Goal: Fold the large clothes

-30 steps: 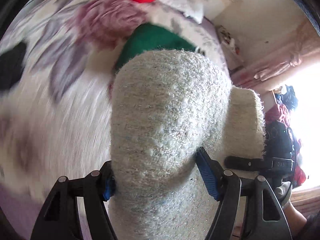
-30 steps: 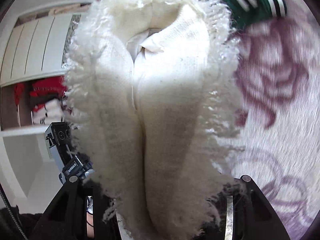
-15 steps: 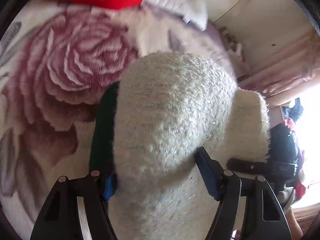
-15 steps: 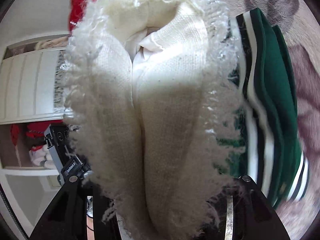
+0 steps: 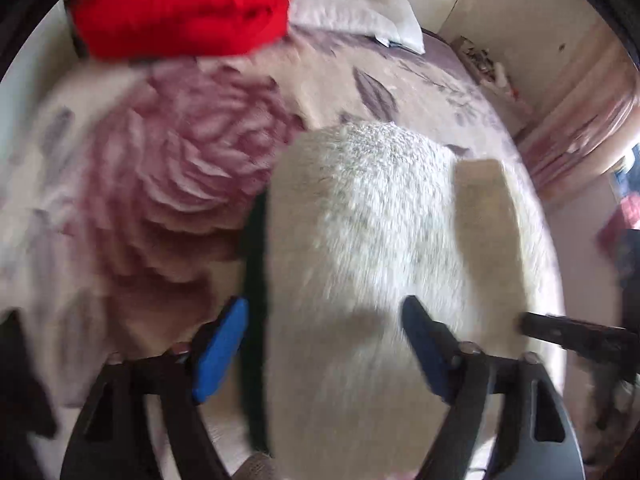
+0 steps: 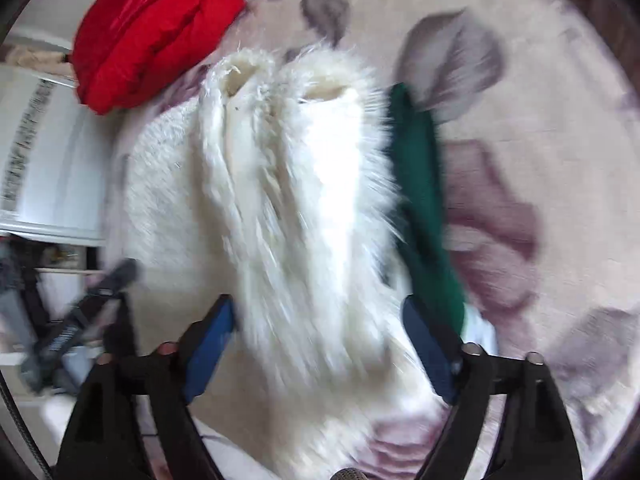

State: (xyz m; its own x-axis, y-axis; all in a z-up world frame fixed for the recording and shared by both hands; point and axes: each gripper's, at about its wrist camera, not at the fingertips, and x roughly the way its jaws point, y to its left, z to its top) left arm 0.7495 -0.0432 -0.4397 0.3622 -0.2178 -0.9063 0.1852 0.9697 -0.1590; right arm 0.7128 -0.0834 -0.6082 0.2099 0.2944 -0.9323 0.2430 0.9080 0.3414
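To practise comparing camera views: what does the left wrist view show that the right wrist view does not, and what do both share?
Left only: a white pillow and pink curtains. Right only: a white wardrobe and the fleece's open, fringed end. Both: the white fleece, a green garment beside it, a red garment, the rose blanket, and each gripper's jaws just opening, fleece between them.

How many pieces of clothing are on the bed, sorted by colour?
Red: 1, the red garment
White: 1, the fluffy white garment
Green: 1, the green garment, partly under the white one
Total: 3
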